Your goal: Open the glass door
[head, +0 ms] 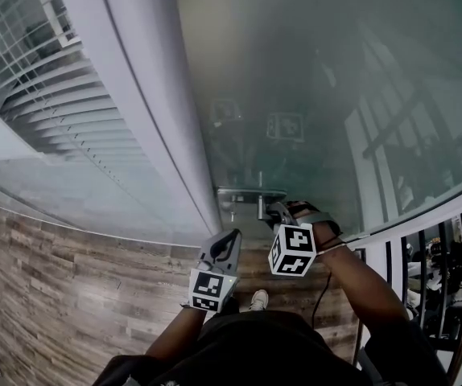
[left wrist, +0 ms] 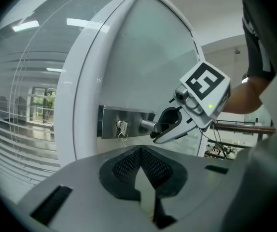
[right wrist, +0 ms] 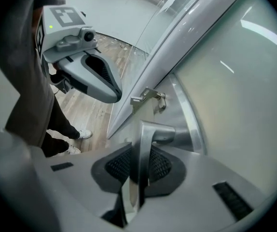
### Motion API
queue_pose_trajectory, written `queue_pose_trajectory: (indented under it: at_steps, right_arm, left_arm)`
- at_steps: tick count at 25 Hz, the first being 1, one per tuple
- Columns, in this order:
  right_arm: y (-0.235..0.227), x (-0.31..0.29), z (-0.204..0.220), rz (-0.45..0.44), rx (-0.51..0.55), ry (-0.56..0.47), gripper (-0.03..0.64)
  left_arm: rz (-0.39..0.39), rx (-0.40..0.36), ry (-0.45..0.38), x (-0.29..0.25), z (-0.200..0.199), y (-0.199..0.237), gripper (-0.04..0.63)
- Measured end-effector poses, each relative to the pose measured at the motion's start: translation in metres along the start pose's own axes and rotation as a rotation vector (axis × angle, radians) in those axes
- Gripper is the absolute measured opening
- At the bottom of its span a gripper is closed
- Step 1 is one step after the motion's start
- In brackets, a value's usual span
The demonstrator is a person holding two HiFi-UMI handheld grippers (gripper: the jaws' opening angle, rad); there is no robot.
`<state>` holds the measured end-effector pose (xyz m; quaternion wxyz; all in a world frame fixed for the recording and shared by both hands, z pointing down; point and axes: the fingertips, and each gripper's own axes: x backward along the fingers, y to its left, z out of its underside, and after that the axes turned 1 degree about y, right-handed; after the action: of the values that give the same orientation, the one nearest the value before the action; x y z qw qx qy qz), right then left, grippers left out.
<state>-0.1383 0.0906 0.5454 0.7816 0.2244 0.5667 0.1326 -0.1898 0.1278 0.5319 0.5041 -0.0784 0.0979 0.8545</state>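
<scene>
The glass door (head: 295,71) carries a metal lock plate (head: 233,191) with a lever handle (head: 261,205). My right gripper (head: 279,213) points steeply down and is shut on that lever; in the right gripper view the handle (right wrist: 145,149) stands between the black pads of the gripper (right wrist: 139,151). The left gripper view shows the same grip (left wrist: 161,128) on the handle (left wrist: 147,125), with a key (left wrist: 122,128) hanging in the plate (left wrist: 110,121). My left gripper (head: 231,238) hangs just left of and below the handle, touching nothing. Its pads (left wrist: 141,151) meet, with nothing between them.
A white door frame (head: 150,119) runs left of the glass, with slatted blinds (head: 54,95) behind a pane beyond it. Wooden floor (head: 78,280) lies below. A dark railing (head: 436,284) stands at the right. The person's white shoe (head: 257,300) is near the door's foot.
</scene>
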Motion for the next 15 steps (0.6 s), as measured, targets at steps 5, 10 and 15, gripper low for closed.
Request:
queue_pose_trajectory:
  at_steps: [5,10,15]
  right_arm:
    - [0.002,0.0,-0.004,-0.075,-0.043,-0.059,0.048]
    - [0.002,0.002,-0.007,-0.076,-0.065,-0.129,0.044]
    - [0.001,0.003,-0.01,-0.082,-0.095,-0.225,0.044]
  left_arm:
    - [-0.006,0.003,0.007,0.003,0.002,0.0,0.003]
    - [-0.008,0.003,0.01,0.002,0.004,-0.005,0.003]
    - [-0.003,0.007,0.016,0.0,0.005,-0.011,0.003]
